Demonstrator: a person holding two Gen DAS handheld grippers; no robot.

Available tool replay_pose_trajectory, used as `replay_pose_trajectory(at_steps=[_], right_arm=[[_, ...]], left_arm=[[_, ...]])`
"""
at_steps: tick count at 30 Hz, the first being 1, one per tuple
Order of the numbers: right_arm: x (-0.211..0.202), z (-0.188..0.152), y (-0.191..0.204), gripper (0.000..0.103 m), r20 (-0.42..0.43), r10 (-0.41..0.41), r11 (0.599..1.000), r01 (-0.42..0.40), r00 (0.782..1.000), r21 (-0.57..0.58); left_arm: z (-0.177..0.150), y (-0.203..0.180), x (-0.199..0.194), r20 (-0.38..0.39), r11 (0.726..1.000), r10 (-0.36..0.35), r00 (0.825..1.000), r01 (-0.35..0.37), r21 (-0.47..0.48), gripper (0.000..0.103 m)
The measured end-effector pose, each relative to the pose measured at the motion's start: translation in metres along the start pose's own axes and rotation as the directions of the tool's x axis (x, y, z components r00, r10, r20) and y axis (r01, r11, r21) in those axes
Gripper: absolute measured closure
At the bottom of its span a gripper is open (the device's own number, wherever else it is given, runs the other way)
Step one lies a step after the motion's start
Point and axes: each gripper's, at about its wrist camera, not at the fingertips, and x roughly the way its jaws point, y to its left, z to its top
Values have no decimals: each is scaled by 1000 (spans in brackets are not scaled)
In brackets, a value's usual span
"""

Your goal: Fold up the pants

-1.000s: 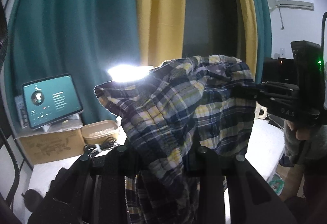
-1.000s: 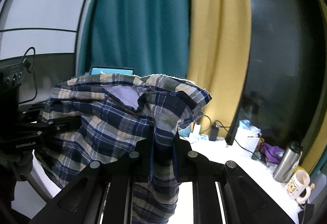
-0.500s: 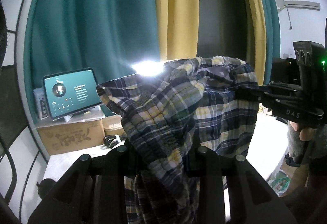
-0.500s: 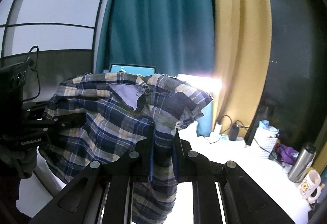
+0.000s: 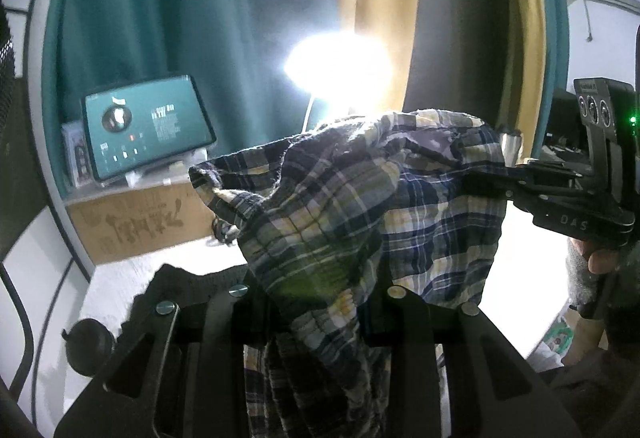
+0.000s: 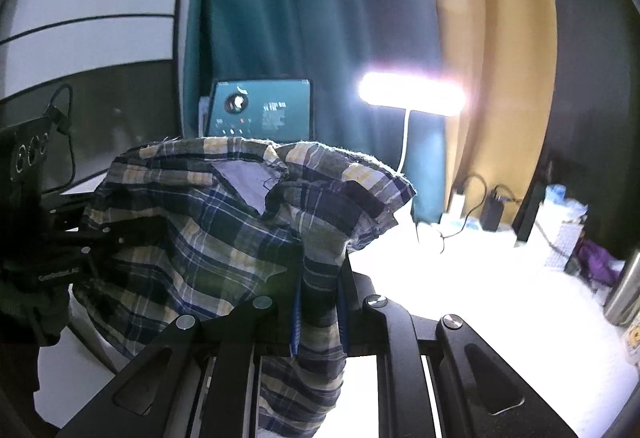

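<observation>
The right gripper (image 5: 480,180), seen from the left one, carries pale letters "DAS" on its black body. The cardboard box (image 5: 140,222) ahead-left of the left gripper bears dark printed characters (too smeared to read). Writing on the tablet (image 6: 260,115) screen stays illegible.

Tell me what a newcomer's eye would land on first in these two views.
First, the plaid pants, bunched and held up in mid-air, filling the middle of both views, pinched between the left gripper and the right gripper. Next, the glaring bar lamp behind them, in front of the teal and yellow curtains. Then the lit tablet propped on a cardboard box at the far left.
</observation>
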Motion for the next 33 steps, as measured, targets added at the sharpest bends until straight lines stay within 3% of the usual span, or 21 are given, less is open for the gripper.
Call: replay_pose_trajectory(at_steps=[12,16,21,27,33], right_arm=[[90,-11,-31,89,-114,49,997,-41,992,71],[121,-17,-40,89,-166,79,994,-66,983,86],[161,-29,-52,89,-229,105,991,-81,968,110],[198,-39,-64,89,-284,127,984,-85,951,154],[224,-56,-85,88,-364,124,975,-45,923,218]], left_arm=[[-4,24,70,-155,999,11,988,-17,-33,74],[-8,31,91,-205,999,15,979,-25,-48,74],[-19,44,125,-295,996,28,955,-50,-69,73],[-29,59,151,-375,992,44,926,-86,-96,67],[-39,76,166,-400,984,34,916,-102,-149,54]])
